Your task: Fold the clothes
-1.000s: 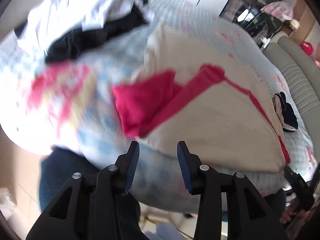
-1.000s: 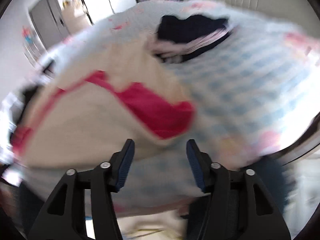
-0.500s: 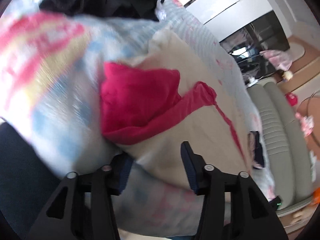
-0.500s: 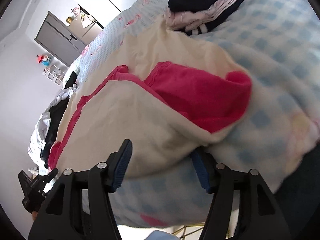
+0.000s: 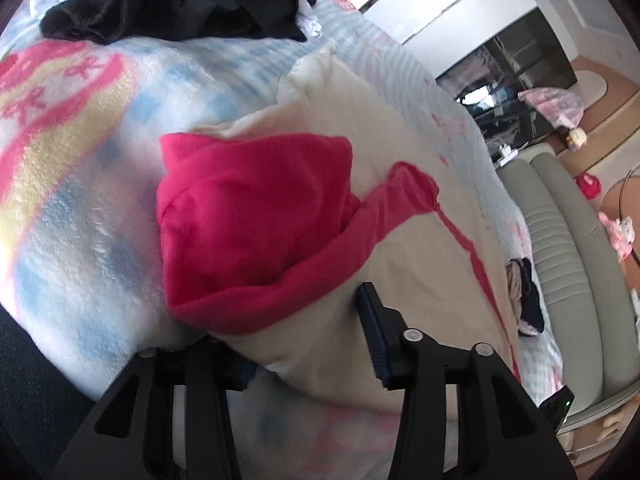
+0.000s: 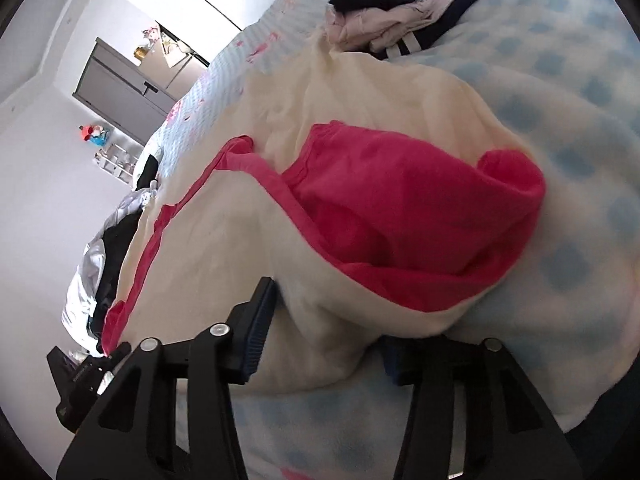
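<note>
On the fleecy blue-checked blanket (image 5: 100,248) that covers the bed, a cream garment (image 5: 420,280) with magenta trim lies spread flat, and everything else sits around it. Beyond its far end from the left gripper (image 5: 308,344) a heap of black and white clothes (image 5: 180,12) is piled on the blanket; off the garment's right edge a small dark and pink bundle (image 5: 524,300) rests, and past that runs a grey ribbed sofa (image 5: 568,280). Seen from the right wrist, that same bundle (image 6: 408,8) lies just above the garment's (image 6: 248,280) upper corner, and the black and white heap (image 6: 100,272) sits at its far left end. Soft and matte, the cream cloth is lightly creased; its magenta sleeves (image 5: 248,232) are folded inward over the body, thick and rounded at the fold. Both tongs stand wide apart, each straddling a near corner of the garment: the right gripper (image 6: 328,332) has one finger on top of the cloth and the other tucked under its edge, and the left one likewise, neither closed on it
</note>
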A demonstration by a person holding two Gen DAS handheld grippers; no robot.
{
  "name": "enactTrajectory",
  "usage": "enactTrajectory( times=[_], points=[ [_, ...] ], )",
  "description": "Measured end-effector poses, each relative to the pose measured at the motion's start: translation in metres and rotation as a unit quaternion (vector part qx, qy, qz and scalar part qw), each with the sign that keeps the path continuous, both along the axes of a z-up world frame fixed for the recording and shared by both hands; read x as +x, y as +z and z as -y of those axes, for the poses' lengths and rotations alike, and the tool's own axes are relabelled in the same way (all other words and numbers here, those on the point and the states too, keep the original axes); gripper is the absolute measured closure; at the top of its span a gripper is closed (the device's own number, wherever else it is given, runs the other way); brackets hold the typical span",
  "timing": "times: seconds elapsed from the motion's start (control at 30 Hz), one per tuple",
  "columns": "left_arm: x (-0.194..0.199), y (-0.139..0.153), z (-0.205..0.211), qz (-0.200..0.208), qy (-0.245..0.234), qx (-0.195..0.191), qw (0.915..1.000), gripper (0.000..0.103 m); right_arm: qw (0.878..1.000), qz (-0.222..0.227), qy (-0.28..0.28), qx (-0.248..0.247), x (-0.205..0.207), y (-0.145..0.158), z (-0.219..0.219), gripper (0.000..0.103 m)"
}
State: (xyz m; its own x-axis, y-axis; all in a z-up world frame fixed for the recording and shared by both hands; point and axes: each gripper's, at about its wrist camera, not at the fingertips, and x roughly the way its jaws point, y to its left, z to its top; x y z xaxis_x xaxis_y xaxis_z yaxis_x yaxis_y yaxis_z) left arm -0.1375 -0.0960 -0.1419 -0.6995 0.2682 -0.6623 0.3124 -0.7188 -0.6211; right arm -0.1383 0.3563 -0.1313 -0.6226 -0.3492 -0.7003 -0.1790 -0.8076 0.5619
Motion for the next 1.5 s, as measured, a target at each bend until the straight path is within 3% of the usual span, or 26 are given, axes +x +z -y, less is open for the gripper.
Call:
enactTrajectory(
  times=[0.03,0.1,0.23,0.33,0.47,0.57,0.63,0.67,0.7,0.73,0.8,0.9,1.03,1.17,1.37,1.5],
  points=[
    [0.003,0.003,0.001,-0.010,0.006,0.003,0.9999,0.078,1.000,-0.004,-0.002,0.004,0.001,0.002,0.001,0.061],
    [0.006,0.011,0.001,-0.028,0.012,-0.008,0.9995,0.082,1.000,-0.016,-0.011,0.011,0.008,0.010,-0.003,0.071],
    [0.002,0.015,-0.008,-0.023,0.014,-0.042,0.9987,0.083,1.000,-0.008,-0.013,0.027,0.017,0.018,-0.015,0.073],
    [0.007,0.015,0.001,-0.027,0.015,-0.013,0.9994,0.081,1.000,-0.002,-0.022,0.017,0.021,0.017,-0.024,0.066],
    [0.015,-0.001,0.019,-0.016,0.023,0.046,0.9985,0.080,0.999,0.002,-0.038,0.010,0.022,0.015,-0.030,0.064],
    [0.010,-0.002,0.013,-0.012,0.011,0.038,0.9992,0.073,0.999,0.005,-0.040,0.020,0.020,0.013,-0.029,0.062],
    [0.006,-0.004,0.006,-0.008,0.001,0.028,0.9996,0.065,0.999,0.005,-0.031,0.042,0.017,0.012,-0.022,0.048],
    [0.003,-0.004,0.002,-0.005,-0.003,0.020,0.9998,0.066,0.998,0.000,-0.023,0.051,0.014,0.013,-0.018,0.034],
    [0.001,-0.002,-0.003,-0.004,-0.006,0.002,1.0000,0.070,0.998,-0.005,-0.016,0.060,0.012,0.014,-0.015,0.033],
    [0.002,0.003,-0.005,-0.009,-0.007,-0.012,0.9999,0.080,0.997,-0.010,-0.008,0.070,0.010,0.015,-0.011,0.037],
    [0.004,0.013,-0.011,-0.019,-0.011,-0.038,0.9991,0.089,0.996,-0.020,0.006,0.088,0.005,0.016,-0.003,0.072],
    [0.015,0.032,-0.012,-0.031,-0.014,-0.040,0.9986,0.091,0.994,-0.042,0.023,0.101,0.011,0.033,0.002,0.087],
    [0.027,0.058,-0.021,-0.028,-0.045,-0.054,0.9972,0.092,0.992,-0.071,0.058,0.082,0.027,0.071,0.005,0.091],
    [0.054,0.083,-0.018,-0.038,-0.064,-0.062,0.9953,0.092,0.989,-0.082,0.075,0.094,0.053,0.096,0.011,0.091],
    [0.091,0.068,-0.006,-0.011,-0.068,-0.023,0.9974,0.092,0.996,-0.026,0.067,0.061,0.086,0.065,-0.010,0.091],
    [0.093,0.056,-0.002,0.006,-0.074,0.003,0.9972,0.091,0.996,-0.017,0.069,0.050,0.091,0.062,-0.014,0.090]
  ],
)
